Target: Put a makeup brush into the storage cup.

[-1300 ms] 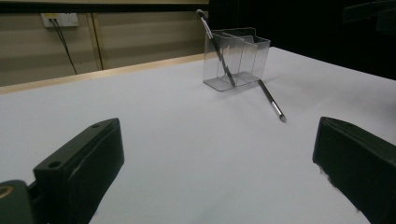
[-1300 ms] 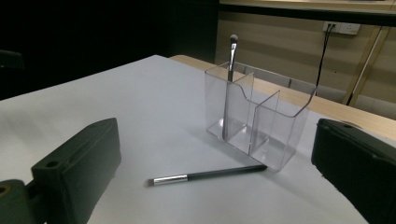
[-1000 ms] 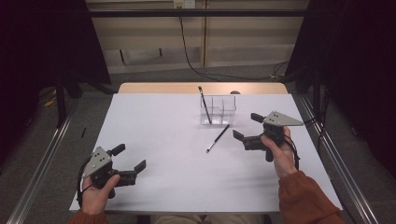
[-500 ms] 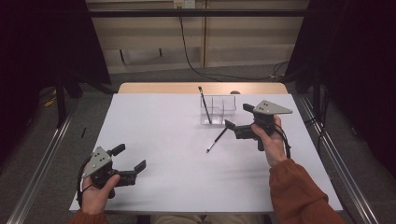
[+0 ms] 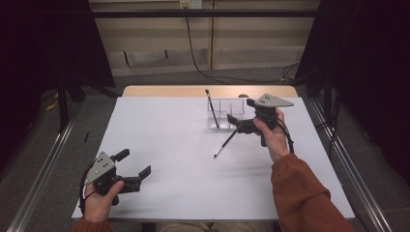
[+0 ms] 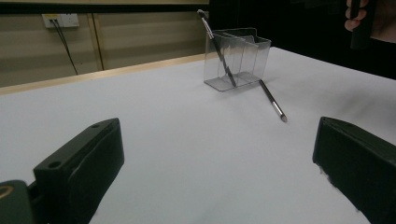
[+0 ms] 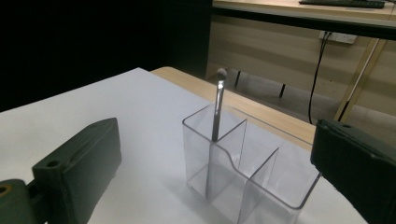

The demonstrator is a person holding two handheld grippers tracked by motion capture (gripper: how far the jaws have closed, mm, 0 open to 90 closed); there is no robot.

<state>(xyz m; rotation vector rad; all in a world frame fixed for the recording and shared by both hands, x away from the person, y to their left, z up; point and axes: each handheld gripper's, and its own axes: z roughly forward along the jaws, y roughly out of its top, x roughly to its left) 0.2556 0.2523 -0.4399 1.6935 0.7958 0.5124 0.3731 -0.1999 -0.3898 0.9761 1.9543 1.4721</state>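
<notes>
A clear plastic organizer (image 5: 223,114) with several compartments stands at the far middle of the white table (image 5: 174,130). One dark brush (image 5: 211,107) leans upright in its left compartment. A second brush (image 5: 226,143) lies on the table, its far end against the organizer's front. My right gripper (image 5: 240,111) hovers open just right of the organizer, above that brush's far end. In the right gripper view the organizer (image 7: 243,172) and the upright brush (image 7: 217,107) sit close ahead between the open jaws. My left gripper (image 5: 134,162) rests open near the front left; its view shows the organizer (image 6: 238,56) and the lying brush (image 6: 272,100) farther off.
A wooden strip (image 5: 203,91) edges the table's far side. Black cables (image 5: 193,48) hang down the wall behind. Metal rails (image 5: 41,164) run along both sides of the table. The other hand (image 6: 369,18) shows at the top right of the left gripper view.
My right gripper has moved forward and left from the table's right side to the organizer, over the lying brush's far end. The left gripper has stayed put.
</notes>
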